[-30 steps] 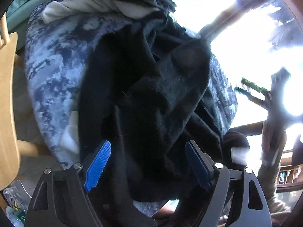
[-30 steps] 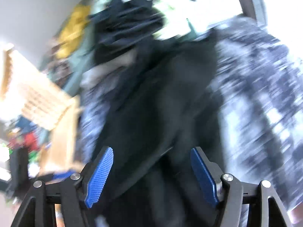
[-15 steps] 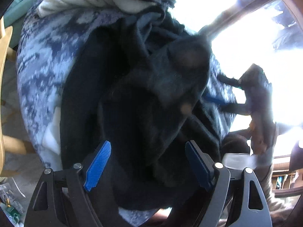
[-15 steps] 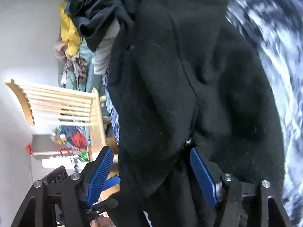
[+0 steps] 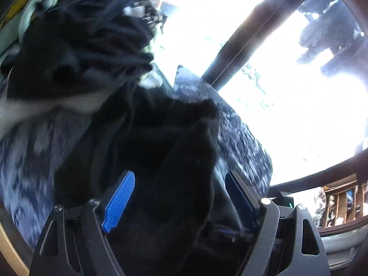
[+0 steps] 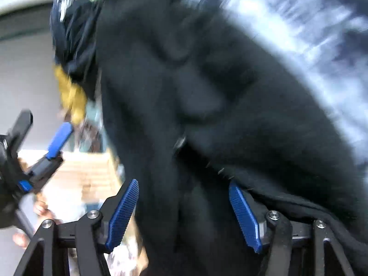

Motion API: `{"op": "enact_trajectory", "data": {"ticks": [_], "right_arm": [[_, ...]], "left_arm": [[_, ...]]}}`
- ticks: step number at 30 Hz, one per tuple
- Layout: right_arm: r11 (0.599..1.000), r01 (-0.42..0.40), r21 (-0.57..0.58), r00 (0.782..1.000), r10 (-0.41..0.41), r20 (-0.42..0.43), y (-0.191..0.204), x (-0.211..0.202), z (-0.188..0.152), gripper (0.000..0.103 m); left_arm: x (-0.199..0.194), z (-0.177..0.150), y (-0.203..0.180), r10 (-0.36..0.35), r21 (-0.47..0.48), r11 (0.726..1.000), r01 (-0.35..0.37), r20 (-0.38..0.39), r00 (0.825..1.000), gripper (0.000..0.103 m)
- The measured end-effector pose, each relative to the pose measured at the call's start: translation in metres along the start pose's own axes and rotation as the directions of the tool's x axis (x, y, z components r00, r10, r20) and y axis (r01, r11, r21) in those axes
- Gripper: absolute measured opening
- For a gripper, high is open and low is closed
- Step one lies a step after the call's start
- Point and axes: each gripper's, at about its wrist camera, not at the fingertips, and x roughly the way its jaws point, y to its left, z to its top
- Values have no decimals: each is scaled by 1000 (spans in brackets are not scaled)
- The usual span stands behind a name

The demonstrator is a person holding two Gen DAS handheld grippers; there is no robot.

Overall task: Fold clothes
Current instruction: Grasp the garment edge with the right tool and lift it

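On the patterned cloth: a black garment lay rumpled over a blue-and-white mottled cloth, both blurred in both views.
Garment, right view: the black fabric filled most of the frame, with the mottled cloth along its upper right side.
Left tongs: jaws stood wide apart; a fold of the garment hung between the blue pads, nearer the right one, but neither pad pressed on it as far as could be seen.
Right tongs: jaws were closing; black fabric lay between the pads, draped against the right pad, with a clear gap at the left pad, so no grip yet.
Left tongs, seen from right view: at the left edge, held off to the side of the garment's edge, with part of a hand below it.
Pile: more dark clothes bunched beyond the garment, with a white piece under them; a yellow item showed in the right view.
Background: a bright window with a dark frame lay behind the cloth; pale wooden slats showed past the garment's left edge.
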Motion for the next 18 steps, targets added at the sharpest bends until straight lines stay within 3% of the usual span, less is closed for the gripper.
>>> {"op": "enact_trajectory", "data": {"ticks": [4,6,9,12,14,15,16,18], "right_arm": [[995,-43,86,991,31,128,-19,-15,-3,55],[992,-52,116,985,32,170,-30,-28,1,35],[985,-67,156,979,35,201,-46,-37,8,14],[975,-108,195,979,71,189,-56,-36,11,9],[987,-72,140,975,41,217,-48,-44,10,9],[992,-52,112,972,25,233,-44,-49,10,9],[996,-28,82,966,6,257,-39,-55,10,9],[999,22,47,950,-35,312,-34,-71,10,9]], "left_arm": [[42,28,-10,19,20,1000,-17,-76,997,83],[65,36,-13,72,34,997,-68,-133,989,83],[90,47,-18,105,45,994,-98,-177,979,83],[110,56,-29,81,52,996,-71,-233,969,83],[120,58,-39,83,72,995,-65,-279,957,79],[127,59,-45,86,94,994,-60,-302,950,63],[133,61,-51,89,116,992,-54,-324,942,40],[143,58,-66,147,176,980,-89,-357,923,16]]}}
